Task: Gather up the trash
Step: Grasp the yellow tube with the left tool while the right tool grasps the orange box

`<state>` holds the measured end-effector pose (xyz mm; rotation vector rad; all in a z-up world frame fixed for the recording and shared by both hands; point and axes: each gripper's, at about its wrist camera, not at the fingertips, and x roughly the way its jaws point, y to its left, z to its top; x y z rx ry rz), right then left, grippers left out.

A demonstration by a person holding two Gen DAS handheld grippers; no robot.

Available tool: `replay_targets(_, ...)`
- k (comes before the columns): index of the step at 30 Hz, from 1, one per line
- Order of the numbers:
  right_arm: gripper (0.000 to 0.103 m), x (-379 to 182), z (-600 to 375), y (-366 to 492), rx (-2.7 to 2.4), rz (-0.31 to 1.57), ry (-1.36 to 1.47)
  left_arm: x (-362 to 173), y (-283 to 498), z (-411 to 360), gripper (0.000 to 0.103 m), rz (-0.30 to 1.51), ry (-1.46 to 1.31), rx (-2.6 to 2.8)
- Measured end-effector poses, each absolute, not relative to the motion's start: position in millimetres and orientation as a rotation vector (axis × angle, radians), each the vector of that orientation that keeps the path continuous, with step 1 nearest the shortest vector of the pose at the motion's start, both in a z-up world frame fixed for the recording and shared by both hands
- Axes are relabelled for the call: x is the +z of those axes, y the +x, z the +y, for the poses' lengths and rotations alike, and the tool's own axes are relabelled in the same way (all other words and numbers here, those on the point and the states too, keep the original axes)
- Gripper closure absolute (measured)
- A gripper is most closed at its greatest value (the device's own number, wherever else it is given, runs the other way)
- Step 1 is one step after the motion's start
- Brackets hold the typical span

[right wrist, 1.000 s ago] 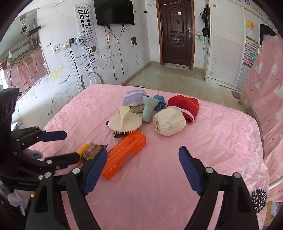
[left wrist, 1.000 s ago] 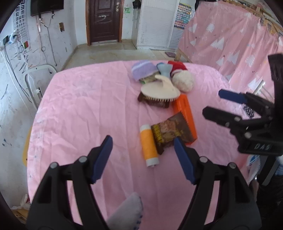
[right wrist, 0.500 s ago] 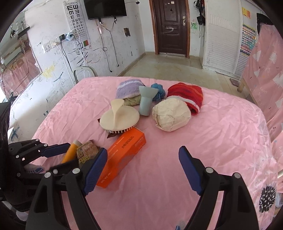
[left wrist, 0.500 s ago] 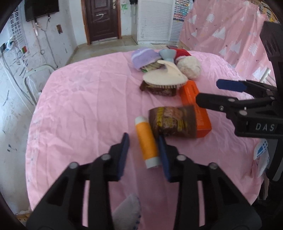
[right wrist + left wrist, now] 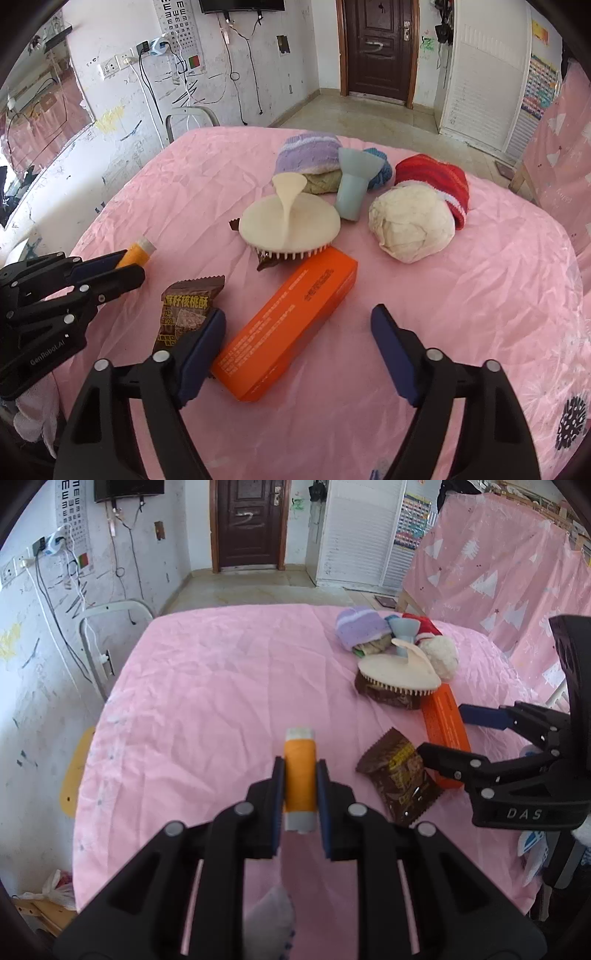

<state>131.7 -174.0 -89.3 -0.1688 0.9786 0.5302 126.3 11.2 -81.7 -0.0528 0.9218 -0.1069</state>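
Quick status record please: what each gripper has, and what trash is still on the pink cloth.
left gripper: shut on orange tube
right gripper: closing, orange box between its fingers, pads not yet on it
brown wrapper: lies flat beside the box
second wrapper: under the brush
surface: pink cloth

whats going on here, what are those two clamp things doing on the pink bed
A person is clearing trash off the pink sheet with a handheld gripper in each hand. The left gripper has shut on the orange tube. The right gripper is closing, its jaws on either side of the near end of the orange box, without gripping it yet. The brown snack wrapper lies beside that box.
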Motion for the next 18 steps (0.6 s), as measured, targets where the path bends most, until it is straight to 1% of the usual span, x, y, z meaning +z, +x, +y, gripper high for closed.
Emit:
replay_targets(1, 0.051, -89, -174, 131, 0.518, 0.974, -0.177, -81, 126, 12, 0.087, 0.92, -0.056, -0.107)
replay_targets(2, 0.058, -89, -176, 131, 0.504, 0.968, -0.185, -81, 125, 13, 0.087, 0.918, -0.058, -0.107)
replay_targets(3, 0.071, -89, -177, 131, 0.5, 0.966, -0.186, -80, 126, 13, 0.087, 0.916, -0.062, -0.106)
replay_targets(4, 0.08, -89, -179, 131, 0.493, 0.964, -0.186, -79, 125, 14, 0.087, 0.914, -0.069, -0.105)
replay_targets(6, 0.09, -88, -186, 132, 0.478, 0.962, -0.169, -78, 124, 15, 0.087, 0.909, -0.082, -0.101)
replay_targets(18, 0.091, -70, -223, 122, 0.465, 0.905, -0.085, -65, 113, 16, 0.087, 0.875, -0.094, -0.082)
